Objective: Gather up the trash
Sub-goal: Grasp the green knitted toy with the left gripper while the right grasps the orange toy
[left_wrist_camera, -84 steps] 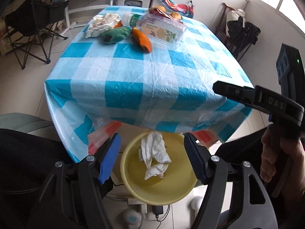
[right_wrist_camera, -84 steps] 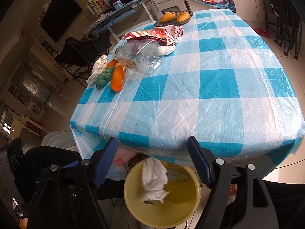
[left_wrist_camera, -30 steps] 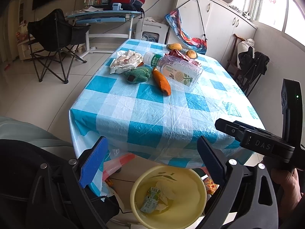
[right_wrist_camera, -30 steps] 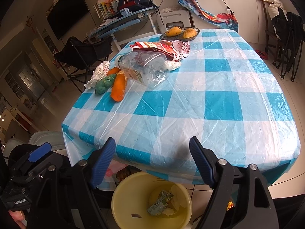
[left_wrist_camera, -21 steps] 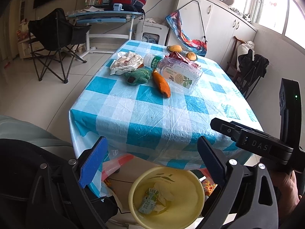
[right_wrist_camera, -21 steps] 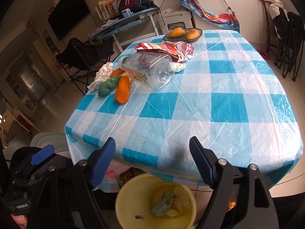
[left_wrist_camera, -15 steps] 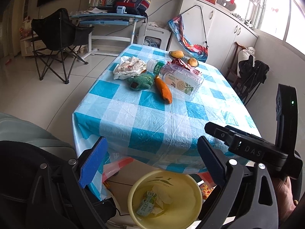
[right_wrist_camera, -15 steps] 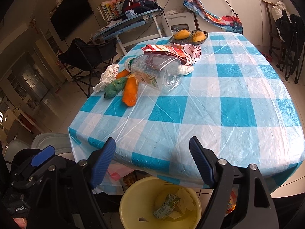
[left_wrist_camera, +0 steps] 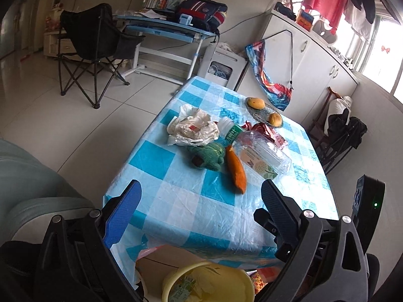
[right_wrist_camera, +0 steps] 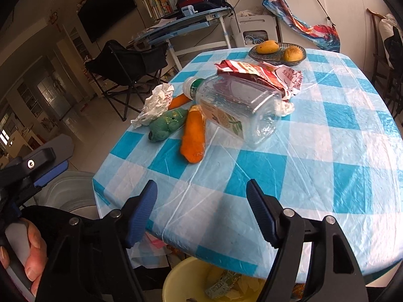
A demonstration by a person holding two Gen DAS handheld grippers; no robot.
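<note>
Overhead, both grippers are angled down at the checked table (right_wrist_camera: 327, 151) — left gripper (left_wrist_camera: 199, 211) spread wide, empty; right gripper (right_wrist_camera: 201, 209) also empty, jaws closing. Below the table edge sits the yellow bin (left_wrist_camera: 226, 284), trash inside. Clear bottle (right_wrist_camera: 239, 108), crumpled wrapper (left_wrist_camera: 194, 128) are seen lying mid-table.

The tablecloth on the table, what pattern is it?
Blue and white checks on the tablecloth, seen best in the right wrist view.
</note>
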